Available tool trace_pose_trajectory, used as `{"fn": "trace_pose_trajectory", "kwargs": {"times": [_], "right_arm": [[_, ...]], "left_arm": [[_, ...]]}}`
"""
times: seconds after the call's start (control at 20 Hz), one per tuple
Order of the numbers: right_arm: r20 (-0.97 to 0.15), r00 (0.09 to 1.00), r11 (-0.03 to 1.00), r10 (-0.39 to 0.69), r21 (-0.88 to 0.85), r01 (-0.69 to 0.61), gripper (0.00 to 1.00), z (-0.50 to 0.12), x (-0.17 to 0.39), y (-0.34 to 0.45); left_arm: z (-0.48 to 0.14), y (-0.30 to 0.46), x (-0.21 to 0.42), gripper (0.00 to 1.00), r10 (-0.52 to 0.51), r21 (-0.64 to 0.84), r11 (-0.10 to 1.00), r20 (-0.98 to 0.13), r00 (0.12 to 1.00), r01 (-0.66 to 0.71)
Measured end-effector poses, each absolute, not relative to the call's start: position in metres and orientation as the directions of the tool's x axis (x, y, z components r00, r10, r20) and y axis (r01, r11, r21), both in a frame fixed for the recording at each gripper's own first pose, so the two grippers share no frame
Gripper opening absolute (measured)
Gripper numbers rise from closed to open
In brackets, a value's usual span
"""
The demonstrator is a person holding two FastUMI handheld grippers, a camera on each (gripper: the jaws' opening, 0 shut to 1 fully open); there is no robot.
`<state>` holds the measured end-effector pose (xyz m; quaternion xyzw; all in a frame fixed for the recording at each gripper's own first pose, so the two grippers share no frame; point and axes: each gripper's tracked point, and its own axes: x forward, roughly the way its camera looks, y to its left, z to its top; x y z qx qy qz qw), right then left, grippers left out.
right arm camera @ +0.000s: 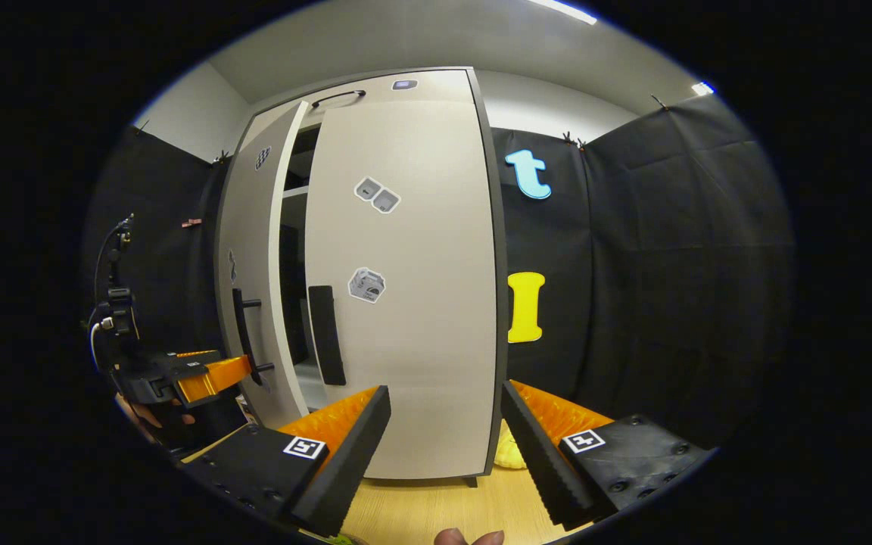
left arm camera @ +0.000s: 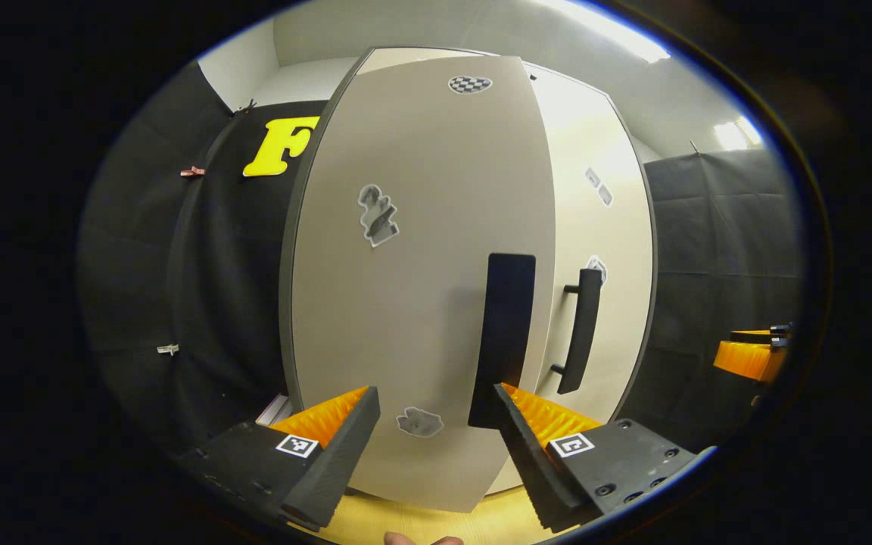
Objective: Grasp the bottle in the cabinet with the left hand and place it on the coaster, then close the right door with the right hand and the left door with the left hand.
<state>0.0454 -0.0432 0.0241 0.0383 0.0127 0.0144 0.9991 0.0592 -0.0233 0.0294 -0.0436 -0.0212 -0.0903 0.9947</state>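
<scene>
The cabinet's left door (left arm camera: 421,265) stands right in front of my left gripper (left arm camera: 436,446). That gripper is open with nothing between its fingers. Its right fingertip (left arm camera: 508,397) is at the foot of the door's black handle (left arm camera: 508,341). In the right gripper view the left door (right arm camera: 250,288) is ajar, with a dark gap (right arm camera: 292,265) beside it, and the right door (right arm camera: 413,303) lies flush with the cabinet. The left gripper (right arm camera: 209,375) sits by the left door's handle (right arm camera: 243,333). My right gripper (right arm camera: 443,454) is open and empty, a short way in front of the right door.
The cabinet stands on a wooden table (right arm camera: 436,499). A yellow object (right arm camera: 510,450) lies by the cabinet's right foot. The right door's handle (left arm camera: 580,333) sits just beyond the left door's edge. Black cloth walls close in on both sides.
</scene>
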Motion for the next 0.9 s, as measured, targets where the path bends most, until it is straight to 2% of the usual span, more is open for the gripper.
{"fn": "trace_pose_trajectory", "kwargs": {"times": [0.25,0.55,0.9], "right_arm": [[-0.012,0.999,0.996,0.035,0.078,-0.034,0.97,0.029,0.039,-0.036],[-0.011,0.999,0.997,0.033,0.069,-0.032,0.98,0.032,0.025,-0.025],[-0.001,0.999,0.998,0.04,0.057,-0.04,0.97,0.033,0.006,-0.007]], "left_arm": [[0.039,-0.012,0.026,0.97,-0.176,-0.031,0.984,0.051,0.983,0.177],[0.039,0.001,-0.014,0.95,-0.167,-0.034,0.985,0.012,0.986,0.168],[0.042,0.006,-0.048,0.95,-0.156,-0.015,0.988,0.017,0.988,0.156]]}}
